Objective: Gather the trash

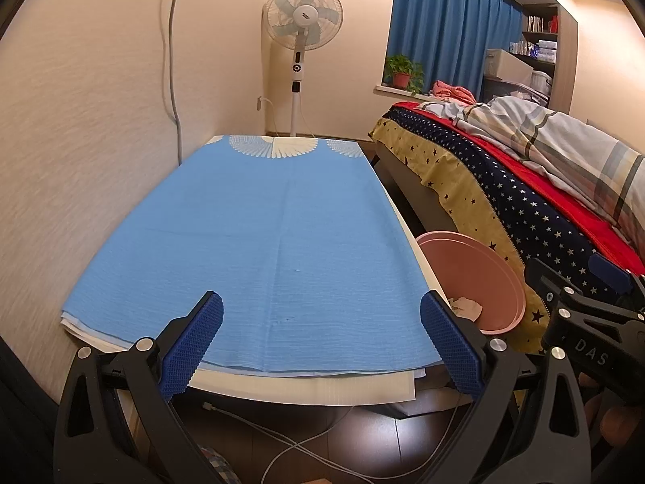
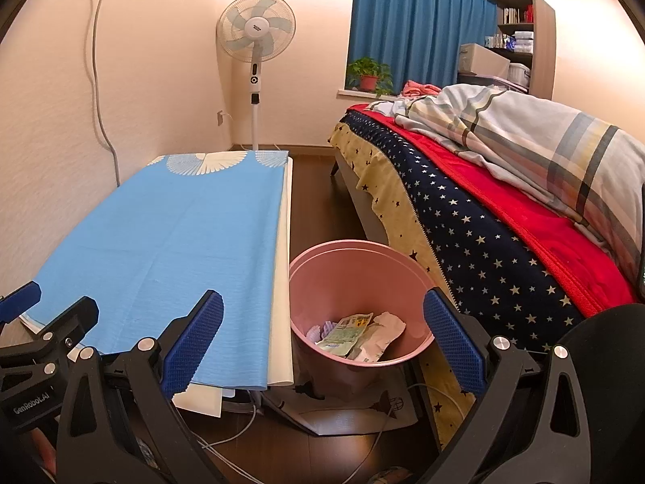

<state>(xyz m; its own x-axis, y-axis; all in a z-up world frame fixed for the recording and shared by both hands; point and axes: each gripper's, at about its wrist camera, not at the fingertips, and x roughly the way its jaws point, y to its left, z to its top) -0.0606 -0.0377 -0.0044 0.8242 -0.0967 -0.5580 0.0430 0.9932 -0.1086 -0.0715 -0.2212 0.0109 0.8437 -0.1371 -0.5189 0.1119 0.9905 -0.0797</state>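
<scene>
A pink bin point(image 2: 365, 266) stands on the floor between the table and the bed, with crumpled wrappers and paper point(image 2: 356, 336) lying inside it. In the left wrist view the pink bin point(image 1: 479, 278) shows at the table's right edge with a scrap of paper point(image 1: 467, 307) in it. My right gripper point(image 2: 322, 324) is open, hanging over the table's near corner and the bin's near rim, holding nothing. My left gripper point(image 1: 321, 320) is open over the near end of the blue tablecloth point(image 1: 266, 234), with nothing between its fingers. No trash shows on the cloth.
A bed point(image 2: 504, 185) with star-patterned cover and a quilt fills the right side. A standing fan point(image 2: 255, 40) is against the far wall. Cables point(image 2: 238, 439) trail on the dark floor under the table. A wall runs along the table's left side.
</scene>
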